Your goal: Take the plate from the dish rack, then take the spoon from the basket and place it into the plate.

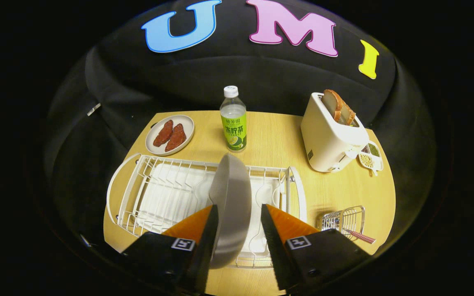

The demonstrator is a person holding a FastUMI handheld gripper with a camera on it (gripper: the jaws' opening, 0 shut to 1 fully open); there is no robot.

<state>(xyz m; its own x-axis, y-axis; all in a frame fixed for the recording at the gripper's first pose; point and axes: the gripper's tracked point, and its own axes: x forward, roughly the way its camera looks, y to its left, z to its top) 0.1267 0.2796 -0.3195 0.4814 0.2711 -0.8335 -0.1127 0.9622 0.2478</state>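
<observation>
A grey plate [231,185] stands on edge in the right half of the white wire dish rack [159,189]. My gripper [239,207] is open and straddles the plate's lower part, one finger on each side. The left finger lies close against the plate, while a small gap separates the right finger from it. To the right of the rack sits a small wire basket [344,220]. A spoon with a red checked handle [362,236] sticks out of the basket toward the table's near edge.
Behind the rack on the round wooden table [278,139] are a green-labelled bottle [233,123], a dish with two pieces of meat [170,134], a white toaster holding bread [329,135] and a small tray of beans [370,156].
</observation>
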